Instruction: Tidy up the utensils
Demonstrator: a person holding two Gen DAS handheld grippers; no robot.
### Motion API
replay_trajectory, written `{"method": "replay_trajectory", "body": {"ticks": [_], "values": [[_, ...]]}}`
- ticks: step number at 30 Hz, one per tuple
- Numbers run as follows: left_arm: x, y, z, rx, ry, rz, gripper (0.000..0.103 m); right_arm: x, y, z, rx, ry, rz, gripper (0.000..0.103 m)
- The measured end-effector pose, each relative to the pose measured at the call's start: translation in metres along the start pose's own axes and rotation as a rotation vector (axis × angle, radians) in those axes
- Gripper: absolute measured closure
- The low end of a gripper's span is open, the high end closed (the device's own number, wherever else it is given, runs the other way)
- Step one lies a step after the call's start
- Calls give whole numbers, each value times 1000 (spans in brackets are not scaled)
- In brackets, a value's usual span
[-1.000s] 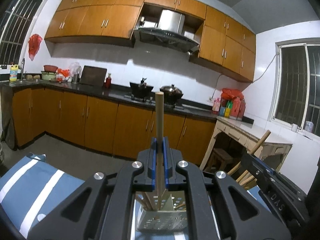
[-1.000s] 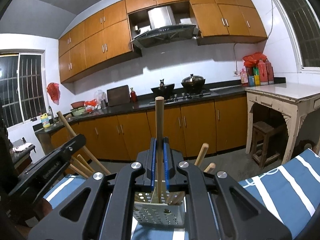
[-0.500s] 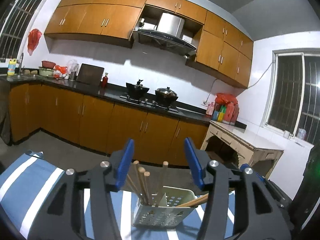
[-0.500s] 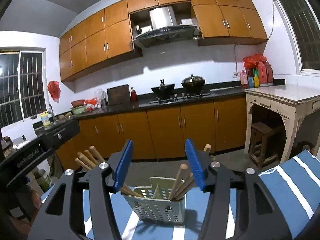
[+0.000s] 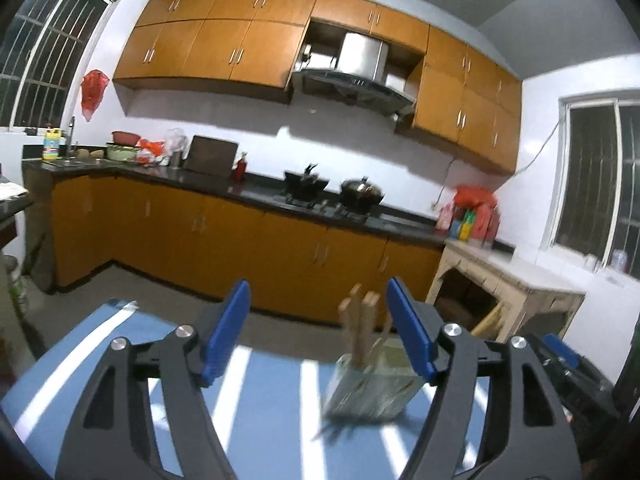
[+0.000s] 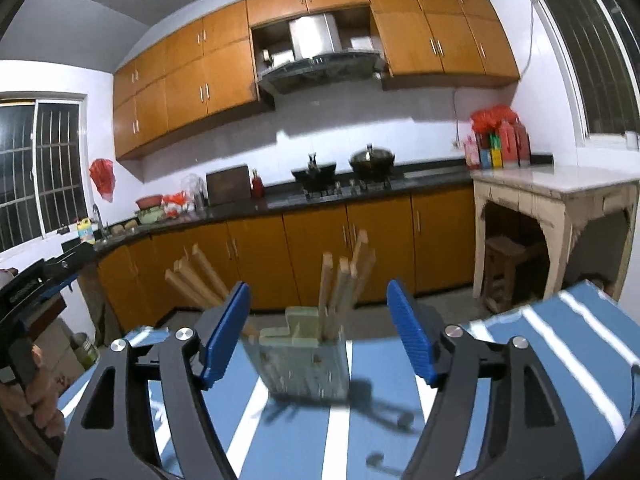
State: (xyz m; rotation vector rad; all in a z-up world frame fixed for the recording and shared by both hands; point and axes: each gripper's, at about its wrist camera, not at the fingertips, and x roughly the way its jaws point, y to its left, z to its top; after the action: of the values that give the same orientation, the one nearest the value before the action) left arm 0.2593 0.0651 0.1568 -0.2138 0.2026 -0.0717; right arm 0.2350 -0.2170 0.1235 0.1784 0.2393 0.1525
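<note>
A pale green perforated utensil holder (image 6: 302,356) stands on the blue-and-white striped tablecloth (image 6: 560,344), with several wooden handles (image 6: 340,292) sticking up from it. In the left wrist view the holder (image 5: 372,384) is blurred and sits to the right of centre. My left gripper (image 5: 318,334) has its jaws opening, and nothing is pressed between the blue pads. My right gripper (image 6: 318,334) is opening too; the holder lies beyond its tips, apart from the pads. The left gripper's body (image 6: 36,284) shows at the left edge of the right wrist view.
Orange kitchen cabinets (image 5: 280,256) and a dark counter with pots (image 5: 360,192) run along the far wall. A worn stone-topped side table (image 6: 560,188) with a stool under it stands at the right. The cloth's far edge (image 5: 120,304) drops to the floor.
Both grippers were shut on upright wooden handles over the holder. They let go, the handles dropped into the holder, and both grippers drew back with jaws spreading wider.
</note>
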Motion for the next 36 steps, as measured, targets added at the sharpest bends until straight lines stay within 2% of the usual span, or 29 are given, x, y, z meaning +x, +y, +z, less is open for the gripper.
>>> {"method": "replay_trajectory", "body": {"ticks": [4, 8, 9, 10, 13, 19, 23, 30, 36], "values": [[-25, 11, -23, 59, 33, 54, 21, -10, 3, -28, -5, 66, -6, 18], [-55, 14, -48, 127, 45, 88, 9, -29, 13, -52, -41, 91, -16, 3], [-63, 14, -55, 140, 48, 93, 7, -35, 16, -57, -47, 92, -17, 2], [-70, 13, -63, 156, 54, 98, 4, -42, 18, -64, -52, 94, -21, 2], [-90, 11, -86, 186, 79, 98, 4, -59, 22, -80, -65, 99, -36, 2], [-120, 5, -126, 194, 125, 90, 4, -94, 20, -112, -47, 139, -56, 2], [-143, 1, -149, 201, 127, 102, 4, -115, 22, -131, -60, 150, -75, 2], [-167, 2, -172, 178, 141, 119, 4, -136, 17, -153, -50, 208, -68, 2], [-181, 1, -188, 180, 168, 122, 4, -149, 13, -159, -37, 204, -67, 2]]}}
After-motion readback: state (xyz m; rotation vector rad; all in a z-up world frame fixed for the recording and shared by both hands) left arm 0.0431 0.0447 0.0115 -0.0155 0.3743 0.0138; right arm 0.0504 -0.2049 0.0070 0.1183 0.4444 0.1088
